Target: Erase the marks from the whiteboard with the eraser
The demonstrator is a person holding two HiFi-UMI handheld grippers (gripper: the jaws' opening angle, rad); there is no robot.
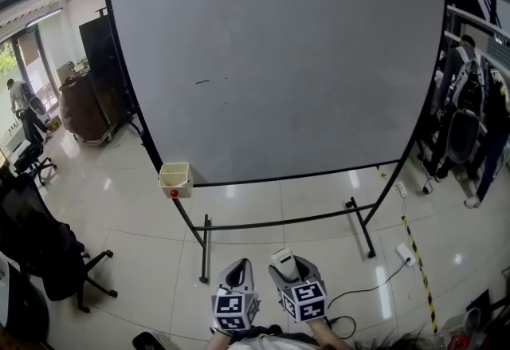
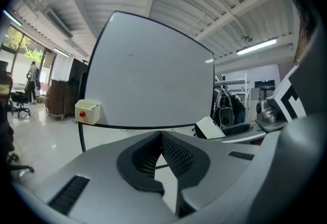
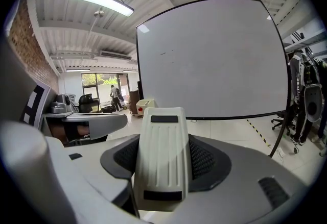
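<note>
The right gripper (image 3: 162, 159) had its fingers (image 3: 204, 159) pinching a cream-white ribbed plastic eraser (image 3: 161, 131) by its two long sides, with the eraser's far end standing out past them. The left gripper (image 2: 160, 139) held nothing, its black dimpled fingers (image 2: 176, 154) pressed together. In the head view both grippers hung at the bottom centre of the frame, low and well apart from the big black-framed whiteboard on its metal stand (image 1: 279, 61), which filled the upper frame.

A few short, thin dark marks (image 1: 203, 82) showed left of the board's centre; the rest of its face looked clean. As I judged it, the eraser was in hand and wiping was still owed. The next move called for raising the eraser to those marks, laying its wiping face flat on the board and rubbing across them. Which face that was could not be told.

A small cream box with a red button (image 1: 174, 178) hung at the board's lower-left corner. No brand, label or writing could be read; only black-and-white square markers (image 1: 231, 309) showed on the grippers' cubes.
</note>
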